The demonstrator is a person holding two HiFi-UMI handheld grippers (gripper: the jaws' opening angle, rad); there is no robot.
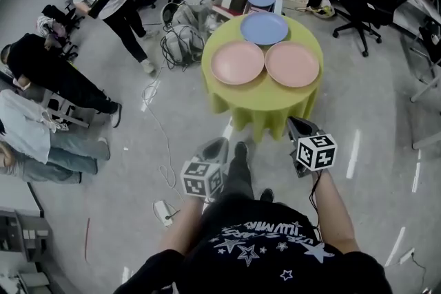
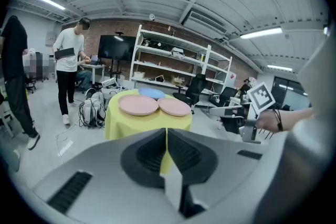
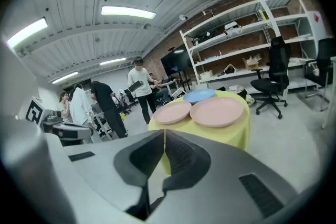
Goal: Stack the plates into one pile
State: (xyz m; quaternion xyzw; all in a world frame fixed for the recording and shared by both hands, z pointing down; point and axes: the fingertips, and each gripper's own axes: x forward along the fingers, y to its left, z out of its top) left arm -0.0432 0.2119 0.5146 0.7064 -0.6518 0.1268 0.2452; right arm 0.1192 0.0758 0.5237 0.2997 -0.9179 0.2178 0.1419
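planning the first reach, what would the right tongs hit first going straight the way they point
The shut right tongs likely meet the yellow tablecloth hanging below a pink plate; depth is unclear.

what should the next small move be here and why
Probably reach the right gripper forward to the right pink plate, opening on the way: it and the left gripper are shut, empty and short of the yellow table, where nothing is stacked yet.
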